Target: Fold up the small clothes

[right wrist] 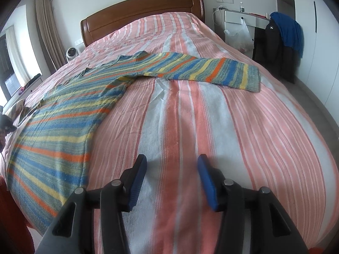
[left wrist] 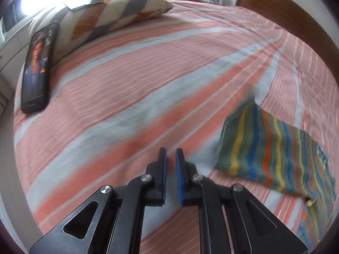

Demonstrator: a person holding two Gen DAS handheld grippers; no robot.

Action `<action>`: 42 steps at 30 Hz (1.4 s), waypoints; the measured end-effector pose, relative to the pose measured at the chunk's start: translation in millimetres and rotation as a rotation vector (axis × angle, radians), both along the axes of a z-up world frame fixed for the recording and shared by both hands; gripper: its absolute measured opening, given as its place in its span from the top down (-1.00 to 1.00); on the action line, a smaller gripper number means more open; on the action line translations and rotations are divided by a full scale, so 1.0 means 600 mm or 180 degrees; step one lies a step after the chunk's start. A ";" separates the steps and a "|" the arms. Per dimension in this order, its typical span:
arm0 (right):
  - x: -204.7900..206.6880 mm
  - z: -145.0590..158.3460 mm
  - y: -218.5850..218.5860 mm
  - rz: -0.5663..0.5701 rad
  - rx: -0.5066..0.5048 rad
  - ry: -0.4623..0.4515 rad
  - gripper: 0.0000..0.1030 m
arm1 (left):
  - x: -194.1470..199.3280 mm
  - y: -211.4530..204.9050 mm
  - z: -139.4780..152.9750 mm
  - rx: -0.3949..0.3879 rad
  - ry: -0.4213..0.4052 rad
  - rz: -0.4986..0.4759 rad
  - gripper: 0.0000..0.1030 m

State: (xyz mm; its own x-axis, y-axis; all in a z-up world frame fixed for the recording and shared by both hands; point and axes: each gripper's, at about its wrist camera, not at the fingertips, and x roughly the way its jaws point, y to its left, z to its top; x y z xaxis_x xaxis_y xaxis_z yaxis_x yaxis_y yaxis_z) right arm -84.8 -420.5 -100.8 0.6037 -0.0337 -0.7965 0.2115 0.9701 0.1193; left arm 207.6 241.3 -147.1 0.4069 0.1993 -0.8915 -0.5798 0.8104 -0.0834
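A small striped knit sweater (right wrist: 63, 127), green with blue, yellow and orange bands, lies spread flat on the bed; one sleeve (right wrist: 201, 69) stretches out to the right. In the left wrist view a sleeve end of the sweater (left wrist: 264, 148) lies at the right. My left gripper (left wrist: 171, 155) hovers over the sheet left of that sleeve, jaws a narrow gap apart with nothing between them. My right gripper (right wrist: 172, 162) is wide open and empty above the sheet, right of the sweater's hem.
The bed has a pink and white striped sheet (right wrist: 211, 127) and a wooden headboard (right wrist: 144, 14). A striped pillow (left wrist: 118, 14) and a dark phone (left wrist: 38, 69) lie at the bed's far side. A nightstand (right wrist: 239, 21) and hanging clothes (right wrist: 284, 38) stand beside it.
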 end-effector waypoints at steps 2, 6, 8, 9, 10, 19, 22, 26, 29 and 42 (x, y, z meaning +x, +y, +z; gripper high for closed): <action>0.000 0.001 -0.001 -0.0002 0.0006 -0.0002 0.02 | -0.021 -0.014 0.012 0.0013 0.0005 -0.0099 0.65; 0.000 0.005 -0.002 -0.0017 -0.0017 -0.0018 0.00 | -0.077 -0.081 0.034 -0.0065 -0.0152 -0.0448 -0.35; -0.006 0.017 -0.003 -0.0080 -0.0106 -0.0110 -0.04 | -0.108 -0.127 0.039 -0.0127 -0.0247 -0.0705 -0.53; -0.009 0.023 -0.004 -0.0100 -0.0136 -0.0167 -0.08 | -0.121 -0.148 0.038 -0.0150 -0.0276 -0.0816 -0.63; -0.012 0.030 -0.005 -0.0125 -0.0158 -0.0233 -0.18 | -0.136 -0.173 0.035 -0.0168 -0.0290 -0.0953 -0.70; -0.007 0.016 -0.029 -0.0368 -0.0249 -0.0130 -0.37 | -0.166 -0.251 -0.018 0.0157 -0.0257 -0.1514 -0.99; -0.007 0.006 -0.035 -0.0407 -0.0199 -0.0096 -0.41 | -0.169 -0.248 -0.019 0.0150 -0.0285 -0.1505 -0.99; -0.004 -0.006 -0.030 -0.0379 -0.0240 -0.0083 -0.56 | -0.176 -0.252 -0.025 0.0241 -0.0316 -0.1511 -0.99; -0.003 -0.013 -0.029 -0.0368 -0.0233 -0.0091 -0.60 | -0.177 -0.252 -0.026 0.0252 -0.0335 -0.1514 -0.99; -0.001 -0.022 -0.015 -0.0299 -0.0382 -0.0108 -0.70 | -0.192 -0.258 -0.007 0.0259 -0.0521 -0.1671 -0.99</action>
State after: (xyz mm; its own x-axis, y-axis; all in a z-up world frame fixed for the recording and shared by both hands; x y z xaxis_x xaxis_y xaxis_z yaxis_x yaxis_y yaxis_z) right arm -85.7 -429.3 -113.7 0.6199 -0.1850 -0.7626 0.2998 0.9539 0.0122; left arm 92.1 86.6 -151.4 0.6021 -0.0020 -0.7984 -0.0812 0.9947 -0.0637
